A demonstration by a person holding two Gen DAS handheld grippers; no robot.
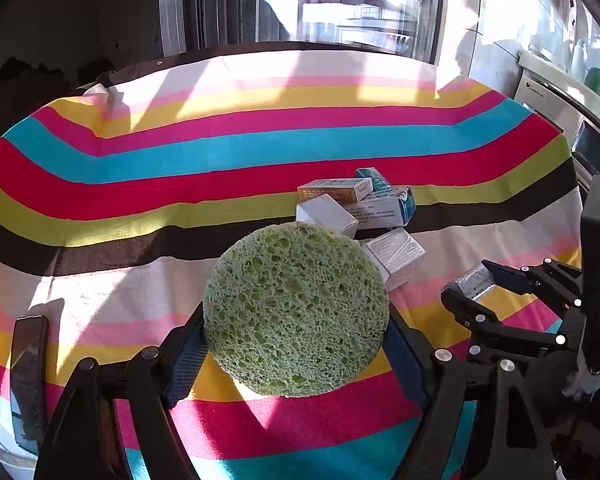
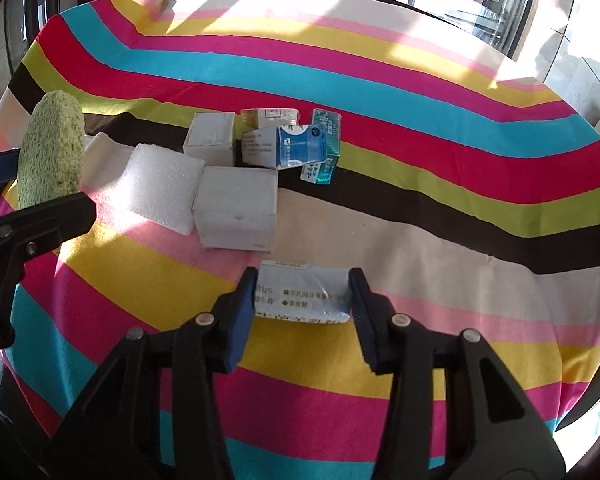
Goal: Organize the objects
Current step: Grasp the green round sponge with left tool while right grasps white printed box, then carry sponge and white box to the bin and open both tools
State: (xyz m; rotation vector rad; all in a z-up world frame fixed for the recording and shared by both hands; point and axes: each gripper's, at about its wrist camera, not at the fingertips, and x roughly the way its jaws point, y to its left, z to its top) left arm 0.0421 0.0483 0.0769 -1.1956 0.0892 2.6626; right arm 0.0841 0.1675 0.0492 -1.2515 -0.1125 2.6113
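The left claw (image 1: 296,344) is gripping a round green sponge (image 1: 296,308), its pads pressing the sponge's two sides and holding it on edge above the striped cloth (image 1: 220,152) covering the table. At about one o'clock from the sponge, a cluster of small boxes (image 1: 360,204) is sitting where the cloth's brown and green stripes run. In the right wrist view, the right claw (image 2: 302,304) is closing around a pale blue packet (image 2: 302,296) lying on the cloth, both pads appearing to touch its ends, though glare is making the contact hard to confirm. At eleven o'clock from the packet, a white foam block (image 2: 160,192) is resting against a grey box (image 2: 238,212).
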